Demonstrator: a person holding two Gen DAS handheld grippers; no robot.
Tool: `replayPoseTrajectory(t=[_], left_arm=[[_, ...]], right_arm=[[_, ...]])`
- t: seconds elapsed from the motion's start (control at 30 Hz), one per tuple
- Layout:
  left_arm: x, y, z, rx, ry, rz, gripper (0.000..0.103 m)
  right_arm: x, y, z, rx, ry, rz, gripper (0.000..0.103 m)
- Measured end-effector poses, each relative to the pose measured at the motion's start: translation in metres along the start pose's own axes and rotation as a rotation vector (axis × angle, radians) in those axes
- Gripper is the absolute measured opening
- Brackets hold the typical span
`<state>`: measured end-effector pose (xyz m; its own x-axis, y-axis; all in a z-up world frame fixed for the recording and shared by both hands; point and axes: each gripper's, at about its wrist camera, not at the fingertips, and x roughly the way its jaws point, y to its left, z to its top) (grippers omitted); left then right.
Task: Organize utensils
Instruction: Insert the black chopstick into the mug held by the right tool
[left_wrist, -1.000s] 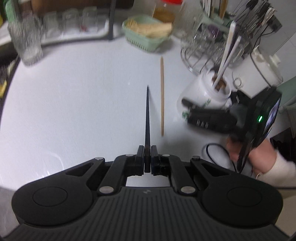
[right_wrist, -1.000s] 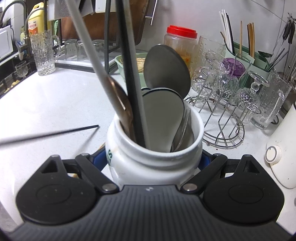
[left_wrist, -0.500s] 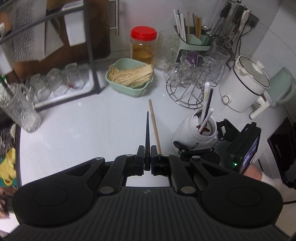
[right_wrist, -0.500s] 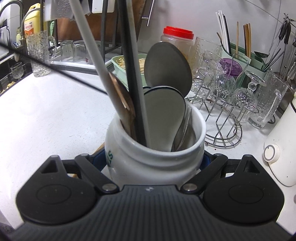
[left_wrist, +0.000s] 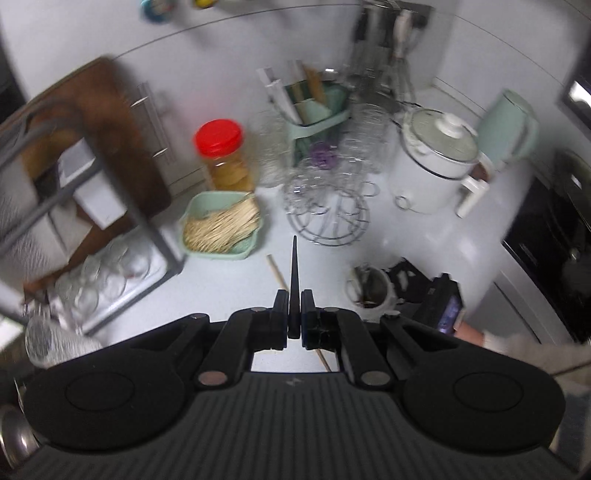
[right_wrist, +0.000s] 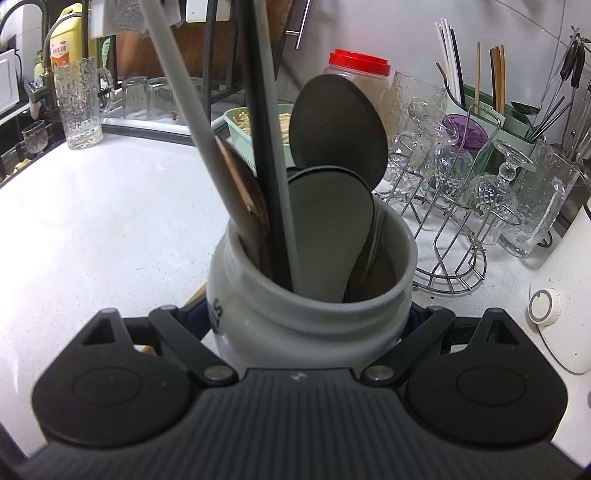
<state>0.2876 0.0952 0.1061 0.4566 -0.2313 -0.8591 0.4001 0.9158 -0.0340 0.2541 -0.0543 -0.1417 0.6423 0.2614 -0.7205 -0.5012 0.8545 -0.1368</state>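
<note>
Left gripper (left_wrist: 294, 325) fingers pinched a thin black chopstick (left_wrist: 294, 280), tapered, tip pointing 12 o'clock above the white counter (left_wrist: 229, 288). Right gripper (right_wrist: 310, 325) fingers clamped a white ceramic jar (right_wrist: 295, 317) holding spoons and chopsticks. Wooden chopstick (left_wrist: 277, 273) lay on counter.

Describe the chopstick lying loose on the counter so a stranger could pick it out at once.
Start at the green basket of pale sticks on the white counter. Just right of it, a wooden chopstick lies flat, running back under the left hand-held gripper. It is tan and loose on the counter, unlike the black chopstick clamped in that gripper and the utensils standing in the white jar.
</note>
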Motion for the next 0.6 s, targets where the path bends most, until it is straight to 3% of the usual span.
replayPoseTrajectory(t=[0.3, 0.6], left_arm=[[-0.008, -0.023, 0.048, 0.15, 0.131, -0.119, 0.007], [-0.004, -0.051, 0.072, 0.308, 0.252, -0.202, 0.007]], right_arm=[[0.0, 0.003, 0.0, -0.009, 0.003, -0.012, 0.096], [0.001, 0.005, 0.001, -0.006, 0.011, -0.018, 0.096]])
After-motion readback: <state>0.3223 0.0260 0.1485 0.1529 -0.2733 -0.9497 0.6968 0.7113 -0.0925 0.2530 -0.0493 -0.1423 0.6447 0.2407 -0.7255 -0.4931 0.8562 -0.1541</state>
